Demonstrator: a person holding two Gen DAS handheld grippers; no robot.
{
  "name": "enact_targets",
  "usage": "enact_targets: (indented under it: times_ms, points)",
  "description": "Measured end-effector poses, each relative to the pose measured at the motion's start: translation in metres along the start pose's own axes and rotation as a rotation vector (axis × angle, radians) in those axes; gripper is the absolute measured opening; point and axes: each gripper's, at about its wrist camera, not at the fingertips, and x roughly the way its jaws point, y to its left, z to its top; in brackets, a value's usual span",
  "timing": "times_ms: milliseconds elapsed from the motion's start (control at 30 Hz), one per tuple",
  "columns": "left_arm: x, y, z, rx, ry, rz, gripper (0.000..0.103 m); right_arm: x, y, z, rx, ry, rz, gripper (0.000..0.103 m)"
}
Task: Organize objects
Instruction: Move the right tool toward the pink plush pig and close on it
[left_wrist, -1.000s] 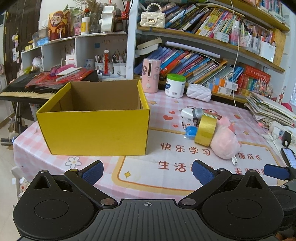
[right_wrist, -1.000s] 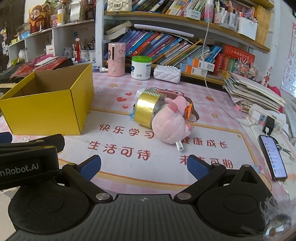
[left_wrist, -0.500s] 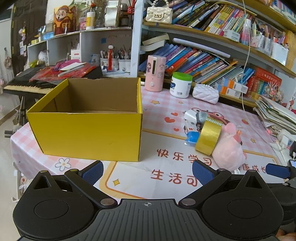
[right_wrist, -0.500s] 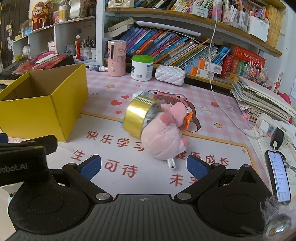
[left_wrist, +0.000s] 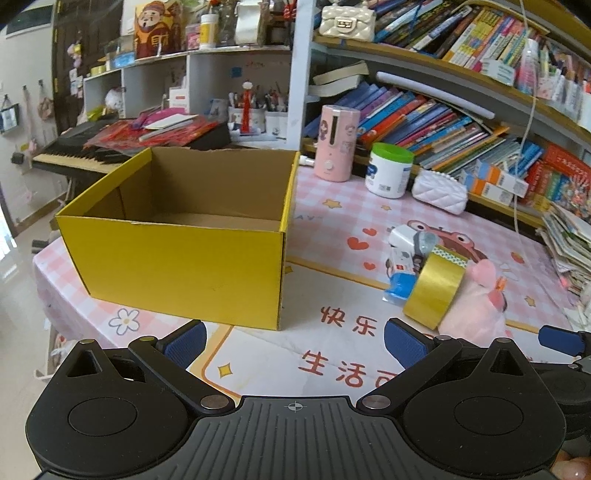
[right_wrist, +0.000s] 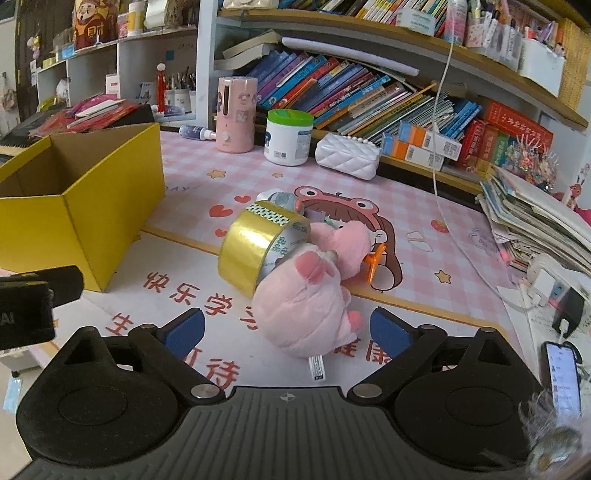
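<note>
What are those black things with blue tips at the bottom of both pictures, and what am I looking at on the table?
They are hand-held grippers: a person holds one in each hand, and a camera on each looks forward along its two blue-tipped fingers. One picture comes from the left gripper, which faces an open yellow box. The other comes from the right gripper, which is right behind a pink plush toy. A roll of gold tape leans against the toy, with a few small items behind it. Both grippers are open and hold nothing. All this lies on a pink patterned tablecloth.
</note>
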Motion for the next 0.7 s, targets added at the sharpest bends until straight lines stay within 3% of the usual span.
enact_targets:
  times_ms: [200,467,700]
  points:
    - [0.011,-0.003,0.005,-0.031,0.02,0.055,0.103,0.022,-0.007,0.007,-0.025,0.006,0.017,0.096]
    - [0.019,-0.015,0.005,-0.007,0.024,0.072,0.103,0.057,-0.013,0.011,-0.067,0.046,0.028,0.094]
    - [0.021,-0.024,0.008,-0.006,0.016,0.052,0.103,0.073,-0.02,0.008,-0.102,0.038,0.045,0.07]
